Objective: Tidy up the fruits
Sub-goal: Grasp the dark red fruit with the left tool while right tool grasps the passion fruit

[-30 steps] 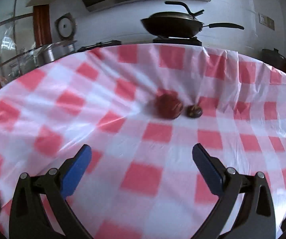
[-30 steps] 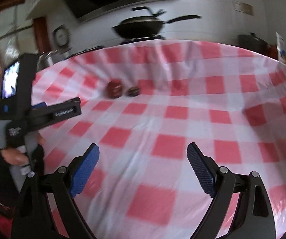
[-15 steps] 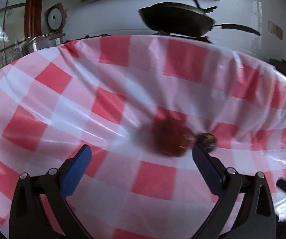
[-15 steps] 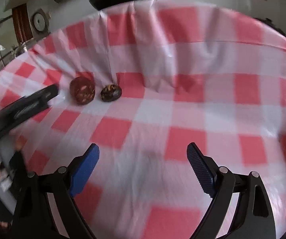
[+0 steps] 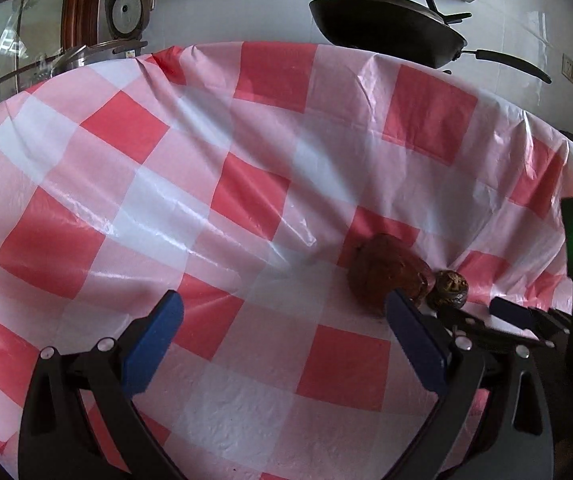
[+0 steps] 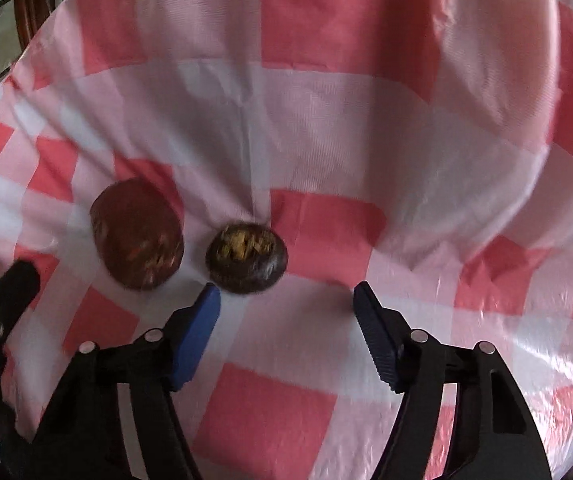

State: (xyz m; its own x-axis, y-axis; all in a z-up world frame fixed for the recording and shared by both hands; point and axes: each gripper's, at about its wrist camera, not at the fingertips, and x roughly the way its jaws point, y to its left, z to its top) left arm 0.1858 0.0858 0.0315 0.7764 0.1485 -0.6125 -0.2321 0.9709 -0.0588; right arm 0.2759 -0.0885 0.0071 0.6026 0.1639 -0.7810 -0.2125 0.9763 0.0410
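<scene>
Lay side by side on checked desk cloth (image 6: 326,420): red fruit (image 6: 137,235), dark fruit (image 6: 246,257). Spread wide, empty: left gripper (image 5: 284,310), right gripper (image 6: 286,294) fingers.

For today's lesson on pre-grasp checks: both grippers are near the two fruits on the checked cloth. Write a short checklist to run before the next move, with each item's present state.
1. Right gripper open: ok, blue pads apart with nothing between them.
2. Left gripper open: ok, jaws wide and empty.
3. Small dark round fruit with yellowish patches lined up with the right gripper: not ok, it lies beyond the left pad, off the gap's centre.
4. Larger reddish-brown round fruit between the left gripper's pads: not ok, it sits at the right pad's tip.
5. Fruits apart: cannot tell; the views disagree.
6. Red-and-white checked plastic tablecloth flat: not ok, creased behind the fruits.
</scene>
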